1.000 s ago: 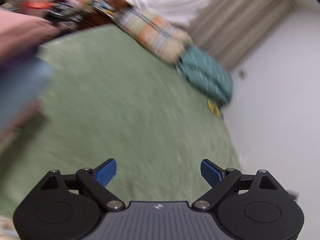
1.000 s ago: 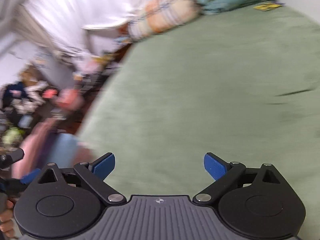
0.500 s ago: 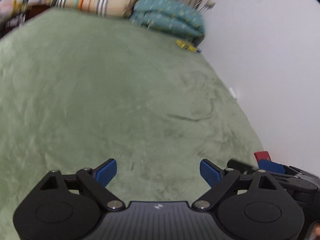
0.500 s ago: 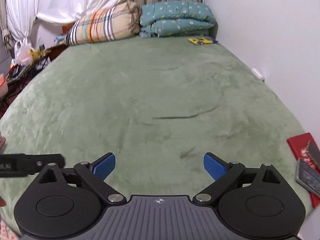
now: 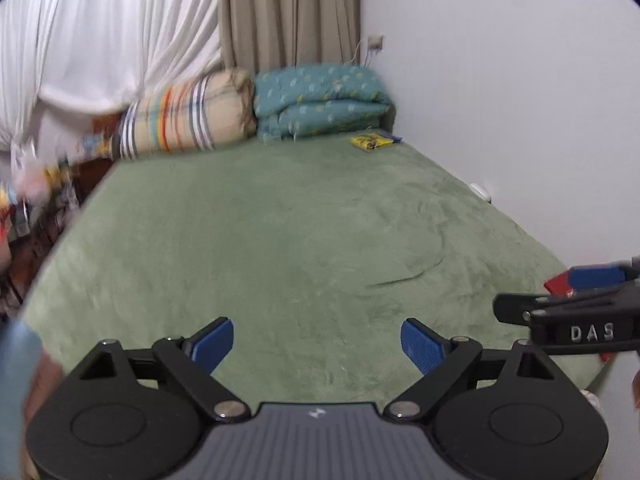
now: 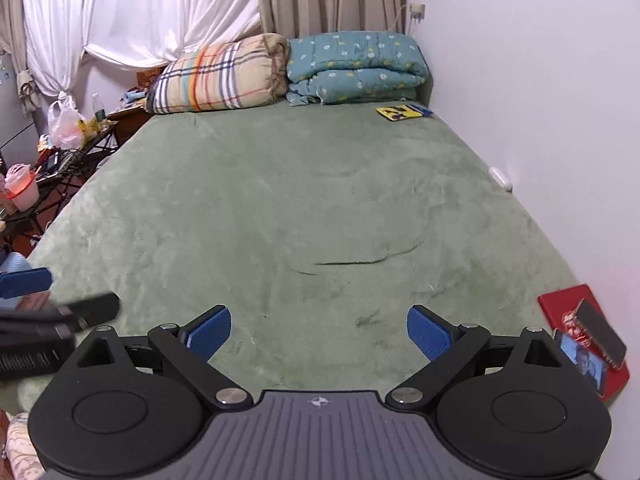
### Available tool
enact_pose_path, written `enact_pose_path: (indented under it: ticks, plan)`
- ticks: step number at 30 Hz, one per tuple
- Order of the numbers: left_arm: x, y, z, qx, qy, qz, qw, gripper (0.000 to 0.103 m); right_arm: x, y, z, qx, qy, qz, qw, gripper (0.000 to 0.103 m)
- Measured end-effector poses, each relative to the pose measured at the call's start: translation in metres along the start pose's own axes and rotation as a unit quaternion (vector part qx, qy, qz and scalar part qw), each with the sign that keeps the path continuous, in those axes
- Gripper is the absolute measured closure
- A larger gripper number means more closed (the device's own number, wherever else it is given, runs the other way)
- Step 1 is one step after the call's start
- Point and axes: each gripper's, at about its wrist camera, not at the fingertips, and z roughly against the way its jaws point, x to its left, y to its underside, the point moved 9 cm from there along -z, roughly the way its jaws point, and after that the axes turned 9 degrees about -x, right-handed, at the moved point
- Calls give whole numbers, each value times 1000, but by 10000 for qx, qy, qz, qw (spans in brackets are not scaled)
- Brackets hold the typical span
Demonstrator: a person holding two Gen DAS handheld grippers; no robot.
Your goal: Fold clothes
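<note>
A bed with a green fleece cover (image 5: 280, 232) (image 6: 300, 200) fills both views; no garment lies on it. My left gripper (image 5: 318, 340) hangs over the near end of the bed, open, with nothing between its blue pads. My right gripper (image 6: 318, 334) is beside it, also open and empty. In the left wrist view the right gripper's arm (image 5: 568, 316) shows at the right edge. In the right wrist view the left gripper's blue fingertip (image 6: 26, 282) shows at the left edge. A pale blue cloth (image 5: 16, 384) blurs at the lower left corner.
A plaid pillow (image 6: 220, 76) and a folded teal quilt (image 6: 356, 66) lie at the head of the bed. A yellow packet (image 6: 402, 112) sits near the white wall. A red book (image 6: 576, 308) with a phone (image 6: 600, 334) lies at the near right. A cluttered side table (image 6: 52, 160) stands left.
Both grippers swung from the cluttered left side of the room toward the bed, rose and rolled level. They stayed open.
</note>
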Motion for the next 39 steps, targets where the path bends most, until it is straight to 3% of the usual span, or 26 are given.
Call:
enact_pose_path:
  ticks: [7, 12, 17, 39]
  plan:
    - [15, -14, 34, 215, -713, 586, 9955, 12, 6, -21, 38, -357, 91, 53, 9993, 7]
    - [26, -19, 64, 261, -802, 779, 9934, 12, 14, -29, 64, -480, -216, -73, 9986, 7]
    - [30, -31, 86, 70, -917, 741, 9930, 12, 22, -32, 76, -560, -117, 141, 9983, 7]
    - [25, -36, 104, 23, -983, 653, 9930, 14, 29, -36, 83, -572, -124, 148, 9982, 7]
